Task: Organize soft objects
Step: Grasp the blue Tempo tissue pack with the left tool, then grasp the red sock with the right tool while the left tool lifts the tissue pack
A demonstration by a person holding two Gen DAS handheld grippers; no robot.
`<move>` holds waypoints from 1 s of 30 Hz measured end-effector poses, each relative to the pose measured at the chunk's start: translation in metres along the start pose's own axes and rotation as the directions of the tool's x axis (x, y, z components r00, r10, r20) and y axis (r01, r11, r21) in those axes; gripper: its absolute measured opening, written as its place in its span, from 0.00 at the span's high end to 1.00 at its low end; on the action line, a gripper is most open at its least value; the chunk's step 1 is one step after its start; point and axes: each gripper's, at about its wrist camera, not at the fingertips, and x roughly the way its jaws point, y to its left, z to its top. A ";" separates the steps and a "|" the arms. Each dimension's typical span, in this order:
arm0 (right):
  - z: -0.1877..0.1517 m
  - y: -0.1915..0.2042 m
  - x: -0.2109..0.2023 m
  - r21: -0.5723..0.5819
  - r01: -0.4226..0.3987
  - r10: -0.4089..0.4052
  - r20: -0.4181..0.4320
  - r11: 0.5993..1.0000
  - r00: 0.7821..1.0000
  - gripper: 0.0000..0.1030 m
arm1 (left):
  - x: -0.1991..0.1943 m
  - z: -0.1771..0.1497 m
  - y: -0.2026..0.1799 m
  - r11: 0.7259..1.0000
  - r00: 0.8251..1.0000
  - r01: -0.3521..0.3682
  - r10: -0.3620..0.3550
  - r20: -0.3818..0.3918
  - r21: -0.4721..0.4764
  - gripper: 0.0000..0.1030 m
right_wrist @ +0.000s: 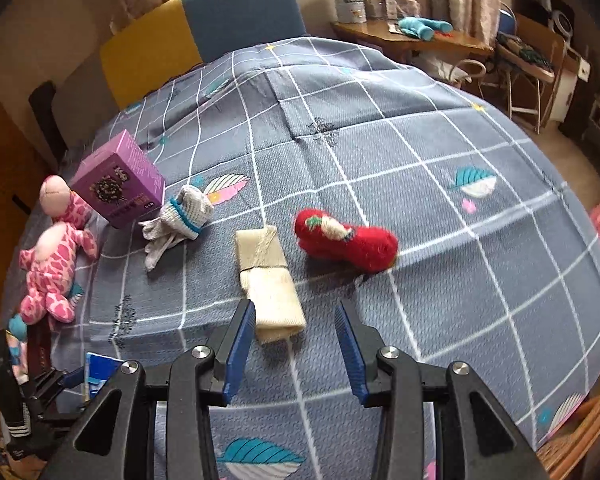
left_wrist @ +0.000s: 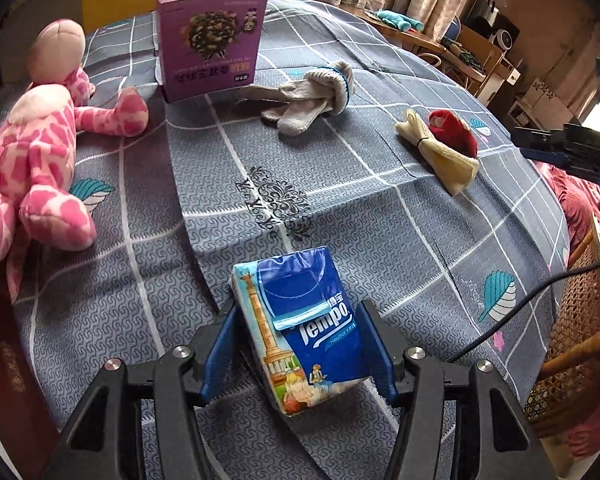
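Tissue pack [left_wrist: 300, 328] sits pinched between my left gripper [left_wrist: 300, 344] fingers, lifted over the near edge of the bed [left_wrist: 420, 216], I judge for carrying to a group. My right gripper [right_wrist: 294, 344] is spread, poised over the cloth roll [right_wrist: 268, 280], beside the red toy [right_wrist: 348, 240].

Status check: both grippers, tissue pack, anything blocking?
Left gripper shut on tissue pack. Right gripper open, empty, hovering near cloth roll. Nothing in the way.
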 end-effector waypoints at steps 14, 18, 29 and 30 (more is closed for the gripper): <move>0.044 0.014 0.106 -0.377 0.172 -0.249 -0.165 0.910 0.954 0.60 | 0.001 -0.011 0.012 0.997 0.998 0.048 -0.044 0.052 -0.068 0.42; 0.039 0.012 0.113 -0.379 0.206 -0.278 -0.147 0.902 0.949 0.82 | 0.001 -0.012 0.012 0.996 0.998 0.044 -0.040 0.055 -0.075 0.42; 0.040 0.033 0.044 -0.240 0.128 -0.142 -0.041 0.962 0.989 0.87 | 0.000 -0.016 0.009 0.996 0.997 0.031 -0.025 0.075 -0.080 0.43; 0.036 0.044 0.038 -0.240 0.088 -0.102 -0.045 0.967 0.994 0.87 | -0.001 -0.016 0.009 0.996 0.997 0.030 -0.024 0.076 -0.081 0.44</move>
